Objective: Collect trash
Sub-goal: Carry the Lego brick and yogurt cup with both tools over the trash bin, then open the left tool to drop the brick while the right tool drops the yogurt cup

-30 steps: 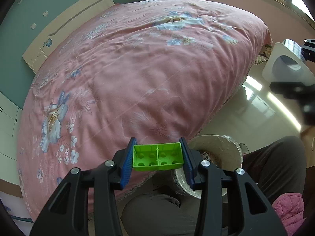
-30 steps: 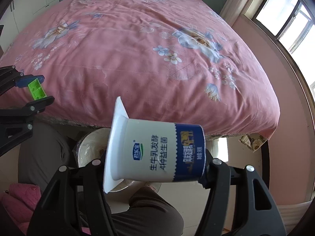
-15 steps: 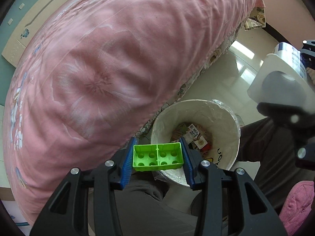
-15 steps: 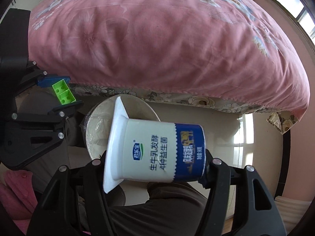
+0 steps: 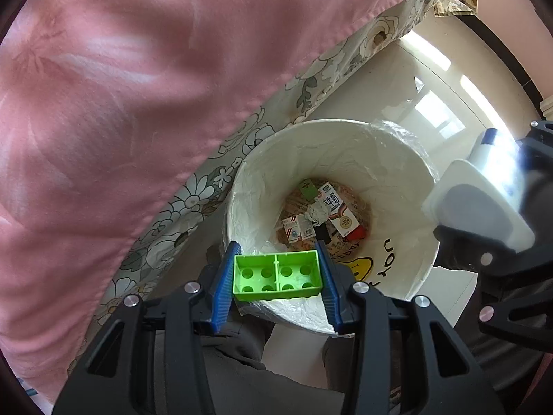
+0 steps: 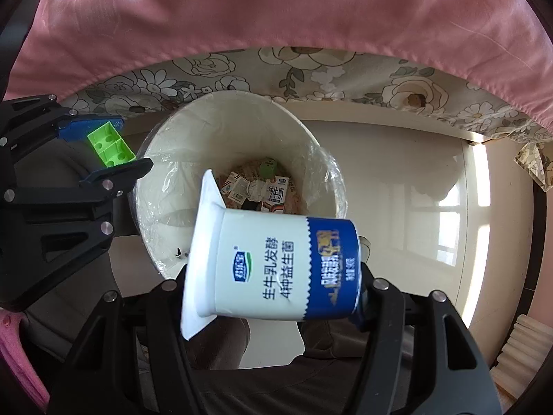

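Pink bedspread (image 5: 121,86) fills the upper part of both my views, with a flowered sheet (image 6: 311,65) hanging below its edge, right beside the white bin (image 5: 411,269). I see the bin standing on a glossy pale floor (image 6: 414,180) that mirrors a bright window. A clear plastic liner (image 5: 397,135) is folded over the bin's rim, and at the bottom lie small cartons (image 5: 337,209) and crumpled wrappers. Dark trouser legs (image 5: 242,373) sit under both grippers at the near side of the bin.

My left gripper (image 5: 276,276) is clenched on a green toy brick (image 5: 276,276), its studded hollow side facing the camera, blue pads pressing both ends. It hangs over the near rim of the bin. My right gripper (image 6: 273,273) grasps a white and blue yogurt cup (image 6: 276,266) lying on its side, the wide lip to the left, and it hovers above the bin's near edge.

Only the left view shows yellow and black printing on the bin's outer wall (image 5: 363,266), and it catches the cup as a washed-out blur at the right. The right view shows the cup's label sharply, the brick from the side (image 6: 110,148), a ribbed white thing at the lower right, too cut off to identify, and a bit of pink cloth at the lower left (image 6: 13,352).
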The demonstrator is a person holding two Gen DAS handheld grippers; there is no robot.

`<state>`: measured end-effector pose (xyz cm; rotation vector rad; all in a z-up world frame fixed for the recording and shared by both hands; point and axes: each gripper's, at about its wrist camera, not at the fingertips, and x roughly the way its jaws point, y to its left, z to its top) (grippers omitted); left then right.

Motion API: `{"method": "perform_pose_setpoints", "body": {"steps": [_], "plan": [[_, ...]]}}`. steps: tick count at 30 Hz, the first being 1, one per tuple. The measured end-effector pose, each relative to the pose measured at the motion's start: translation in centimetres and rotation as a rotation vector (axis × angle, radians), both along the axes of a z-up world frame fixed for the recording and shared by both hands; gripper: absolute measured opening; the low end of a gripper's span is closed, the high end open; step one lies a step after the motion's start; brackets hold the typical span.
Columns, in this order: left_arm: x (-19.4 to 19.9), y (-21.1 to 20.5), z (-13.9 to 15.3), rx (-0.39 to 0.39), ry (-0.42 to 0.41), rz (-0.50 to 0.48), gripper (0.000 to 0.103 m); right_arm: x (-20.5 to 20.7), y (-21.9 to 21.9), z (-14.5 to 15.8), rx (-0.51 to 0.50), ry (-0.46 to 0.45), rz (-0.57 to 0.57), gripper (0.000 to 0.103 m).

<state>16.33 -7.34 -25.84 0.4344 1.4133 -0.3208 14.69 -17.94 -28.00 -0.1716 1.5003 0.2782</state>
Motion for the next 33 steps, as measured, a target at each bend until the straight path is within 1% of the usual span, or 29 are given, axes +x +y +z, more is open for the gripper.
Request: {"method": "perform_pose_setpoints", "body": {"steps": [8,14,17,20,24,27,31,32,33], "plan": [[1.1,0.3,-4.9,-0.011,0.096,0.051,0.046,0.6,0.1,-5.3,0.015,0.094,-0.049,0.063],[1.7,0.5,-7.4,-0.035,0.15,0.086,0.046,1.6,0.3,-8.0,0.035,0.142,-0.075,0.063],[2.1,0.5,-8.6,-0.039,0.166,0.111,0.046,2.0,0.7,-9.3,0.031,0.16,-0.067,0.063],[2.4,0.6,-9.8,-0.047,0.2,0.132,0.046,2.3,1.1,-10.3,0.035,0.174,-0.063,0.063],[2.9,0.4,-10.9,-0.043,0.208,0.137,0.046,2.6,1.3,-11.4,0.044,0.191,-0.072,0.063],[3.2,0.2,-11.7,-0.038,0.229,0.149,0.046,2.7,1.6,-12.4,0.04,0.205,-0.072,0.063],[3.3,0.0,-12.2,-0.031,0.242,0.162,0.046,2.7,2.0,-13.0,0.043,0.218,-0.063,0.063],[3.4,0.0,-12.3,-0.032,0.245,0.165,0.047,2.8,1.9,-13.1,0.047,0.217,-0.065,0.063],[3.5,0.0,-12.3,-0.031,0.248,0.168,0.053,2.9,1.9,-13.2,0.047,0.218,-0.068,0.064]]}}
